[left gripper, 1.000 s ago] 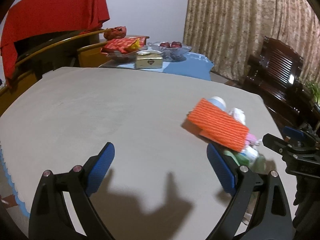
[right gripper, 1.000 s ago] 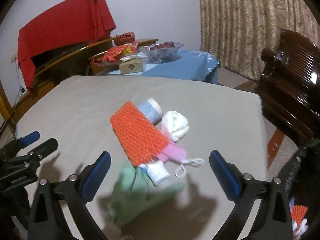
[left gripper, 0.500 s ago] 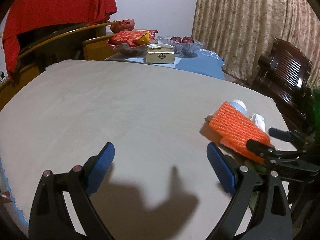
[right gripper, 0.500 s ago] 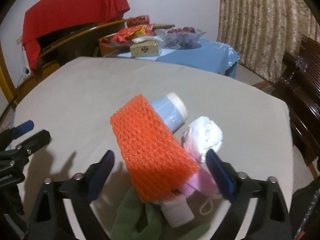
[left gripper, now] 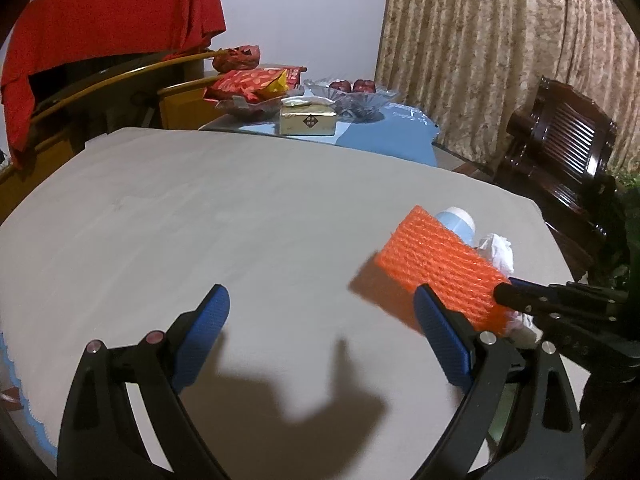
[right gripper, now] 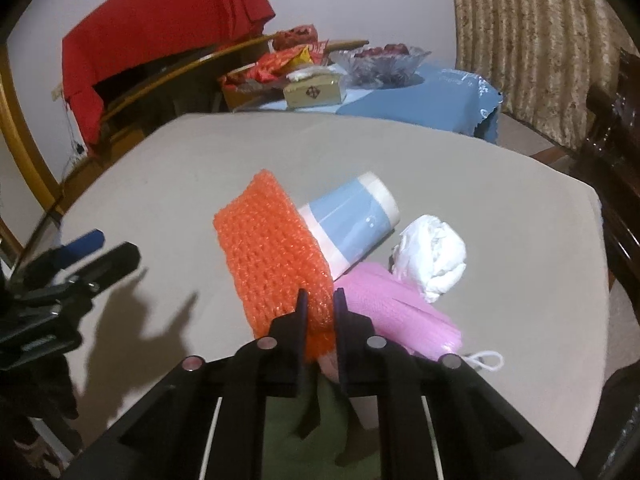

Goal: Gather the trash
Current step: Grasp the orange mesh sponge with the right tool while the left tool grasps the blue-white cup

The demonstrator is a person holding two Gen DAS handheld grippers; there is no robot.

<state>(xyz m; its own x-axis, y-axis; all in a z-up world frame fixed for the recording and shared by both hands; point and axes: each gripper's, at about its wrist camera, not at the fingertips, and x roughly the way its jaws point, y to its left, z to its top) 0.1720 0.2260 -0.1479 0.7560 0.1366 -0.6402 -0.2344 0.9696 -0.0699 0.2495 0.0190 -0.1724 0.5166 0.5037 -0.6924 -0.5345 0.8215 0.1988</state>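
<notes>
A pile of trash lies on the grey table (right gripper: 168, 168): an orange foam net sleeve (right gripper: 268, 252), a blue and white tube (right gripper: 348, 220), a crumpled white tissue (right gripper: 432, 256), a pink foam net (right gripper: 392, 312) and a green cloth (right gripper: 288, 440) under my gripper. My right gripper (right gripper: 318, 304) is shut on the near edge of the orange sleeve. In the left wrist view the orange sleeve (left gripper: 436, 260) sits at the right, with the right gripper (left gripper: 520, 296) pinching it. My left gripper (left gripper: 320, 332) is open and empty over bare table, left of the pile.
A side table with a blue cloth (left gripper: 384, 136) behind holds a gold box (left gripper: 306, 120), glass bowls (left gripper: 356, 98) and red snack bags (left gripper: 248, 80). A dark wooden chair (left gripper: 560, 152) stands at the right. A red cloth (left gripper: 100, 40) hangs at the back left.
My right gripper moved forward to the pile and closed on the orange sleeve. My left gripper stayed open and shifted slightly.
</notes>
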